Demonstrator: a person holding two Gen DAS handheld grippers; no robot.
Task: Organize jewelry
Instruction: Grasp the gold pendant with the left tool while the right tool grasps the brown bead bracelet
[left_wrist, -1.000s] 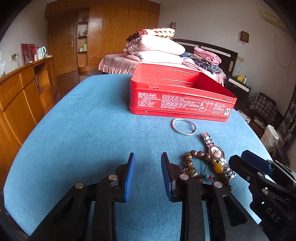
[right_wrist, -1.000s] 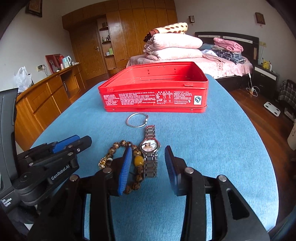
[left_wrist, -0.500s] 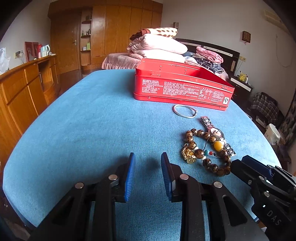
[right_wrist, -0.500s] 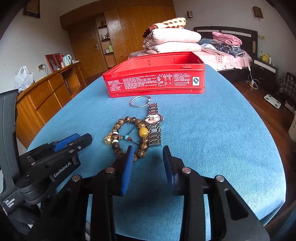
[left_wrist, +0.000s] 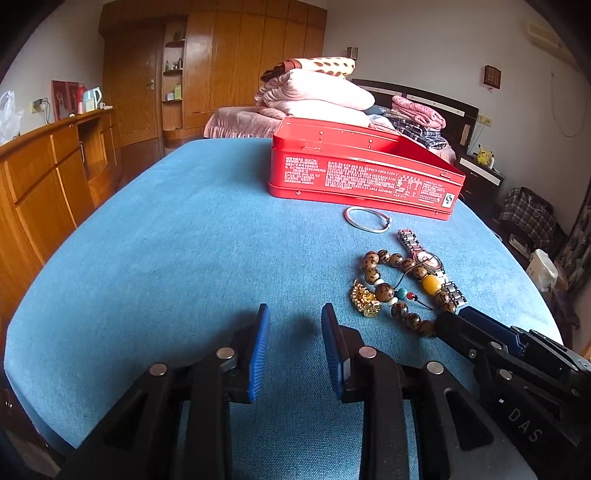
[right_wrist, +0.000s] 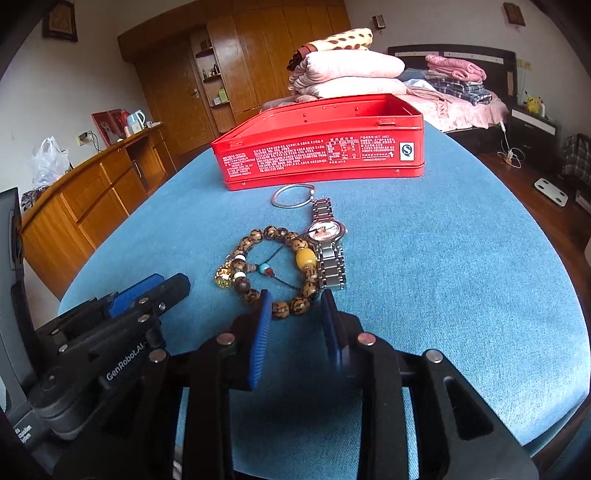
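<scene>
Three pieces of jewelry lie on the blue cloth of the table (left_wrist: 166, 236) in the left wrist view: a silver bangle (left_wrist: 367, 219) just before the open red tin (left_wrist: 362, 168), then a steel watch (left_wrist: 430, 264), then a brown bead bracelet (left_wrist: 399, 288) with a gold charm whose loop touches the watch band. The left gripper (left_wrist: 294, 345) hovers over bare cloth to the left of the beads, its blue pads apart with nothing between them; compared with a second ago the tin sits further off and the beads show in full, so this hand has drawn back toward the near table edge. The tip of the right gripper (left_wrist: 469, 325) comes in from the lower right, reaching the nearest beads. In the right wrist view, the right gripper (right_wrist: 295, 325) has its jaws around the near arc of the bead bracelet (right_wrist: 280, 266), and they have just been closing, narrower than a second ago; a visible gap remains on either side of the beads, so the pads do not appear to press yet. The watch (right_wrist: 327, 245) and bangle (right_wrist: 293, 196) lie beyond, and the tin (right_wrist: 321, 147) is empty as far as can be seen. The bracelet looks to be the first piece picked, with nothing stored yet.
</scene>
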